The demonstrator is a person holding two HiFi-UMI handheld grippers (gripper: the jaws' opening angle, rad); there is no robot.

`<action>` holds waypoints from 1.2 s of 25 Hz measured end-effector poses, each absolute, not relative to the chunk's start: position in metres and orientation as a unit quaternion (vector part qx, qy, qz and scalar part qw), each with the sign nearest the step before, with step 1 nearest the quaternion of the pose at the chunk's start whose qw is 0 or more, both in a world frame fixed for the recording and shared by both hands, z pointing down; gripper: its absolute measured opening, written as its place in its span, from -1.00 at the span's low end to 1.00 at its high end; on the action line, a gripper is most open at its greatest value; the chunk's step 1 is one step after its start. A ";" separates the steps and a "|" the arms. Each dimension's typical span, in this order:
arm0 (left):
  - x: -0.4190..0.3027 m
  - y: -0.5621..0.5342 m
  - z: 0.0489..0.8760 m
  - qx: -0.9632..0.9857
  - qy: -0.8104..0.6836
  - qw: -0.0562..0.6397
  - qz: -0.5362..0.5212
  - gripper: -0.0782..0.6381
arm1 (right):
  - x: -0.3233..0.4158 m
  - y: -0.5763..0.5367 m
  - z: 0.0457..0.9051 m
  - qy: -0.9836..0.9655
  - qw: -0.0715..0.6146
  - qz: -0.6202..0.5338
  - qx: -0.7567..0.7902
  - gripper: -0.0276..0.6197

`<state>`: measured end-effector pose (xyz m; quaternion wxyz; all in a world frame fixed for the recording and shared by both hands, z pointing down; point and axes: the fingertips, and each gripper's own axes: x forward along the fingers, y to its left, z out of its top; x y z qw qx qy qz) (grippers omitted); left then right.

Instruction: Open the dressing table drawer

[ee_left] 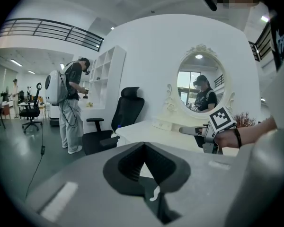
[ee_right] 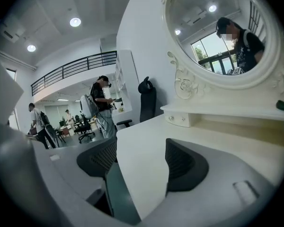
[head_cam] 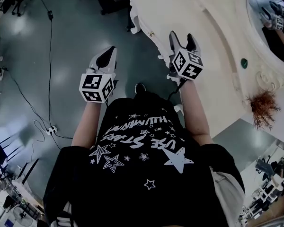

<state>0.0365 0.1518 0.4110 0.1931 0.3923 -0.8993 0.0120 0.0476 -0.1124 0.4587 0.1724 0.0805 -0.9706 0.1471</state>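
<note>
The white dressing table (head_cam: 194,13) fills the upper right of the head view, with a small brass knob (head_cam: 152,33) on its front face. My right gripper (head_cam: 182,38) is open and hangs over the table's front edge. In the right gripper view the tabletop corner (ee_right: 142,150) lies between the spread pads of the right gripper (ee_right: 141,145). A small drawer unit with knobs (ee_right: 180,119) sits under the oval mirror (ee_right: 217,32). My left gripper (head_cam: 111,51) is shut and empty, over the floor left of the table. Its pads (ee_left: 143,145) meet at the tip.
A black office chair (ee_left: 123,115) stands at the table's far end. A person with a backpack (ee_left: 68,103) stands beyond it. A cable (head_cam: 49,56) and a power strip (head_cam: 51,130) lie on the floor at left. A dried reddish plant (head_cam: 264,107) sits on the tabletop.
</note>
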 end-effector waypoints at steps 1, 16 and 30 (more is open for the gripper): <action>0.030 0.144 0.410 0.397 -0.897 0.193 0.015 -0.78 | 0.043 -0.117 0.459 -0.970 0.172 0.150 0.082 0.11; -0.097 0.065 0.409 0.497 -0.849 0.176 0.039 -0.78 | -0.019 -0.171 0.471 -0.955 0.163 0.175 0.176 0.08; -0.251 -0.056 0.415 0.669 -0.716 0.186 0.066 -0.78 | -0.088 -0.226 0.471 -0.891 0.179 0.177 0.377 0.05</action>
